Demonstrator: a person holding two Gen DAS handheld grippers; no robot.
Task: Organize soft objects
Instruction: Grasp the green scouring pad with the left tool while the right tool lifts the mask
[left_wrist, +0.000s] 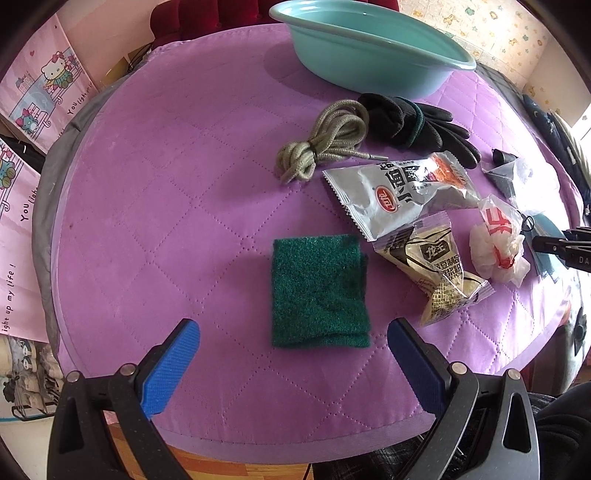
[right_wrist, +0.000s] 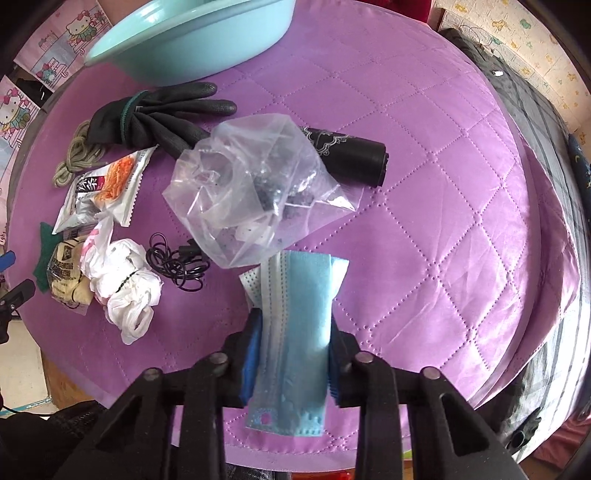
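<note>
A folded blue face mask lies on the purple quilted table cover, and my right gripper is shut on it, blue pads pressing both long edges. A dark green scouring pad lies flat near the front edge in the left wrist view. My left gripper hangs just above it, open, one finger on each side of the pad's near end and touching nothing. A teal basin stands at the back of the table, with no contents in view.
Between pad and basin lie a coiled grey cord, black gloves, two snack packets, and a knotted white plastic bag. A clear plastic bag, a black roll and black elastic bands lie beyond the mask.
</note>
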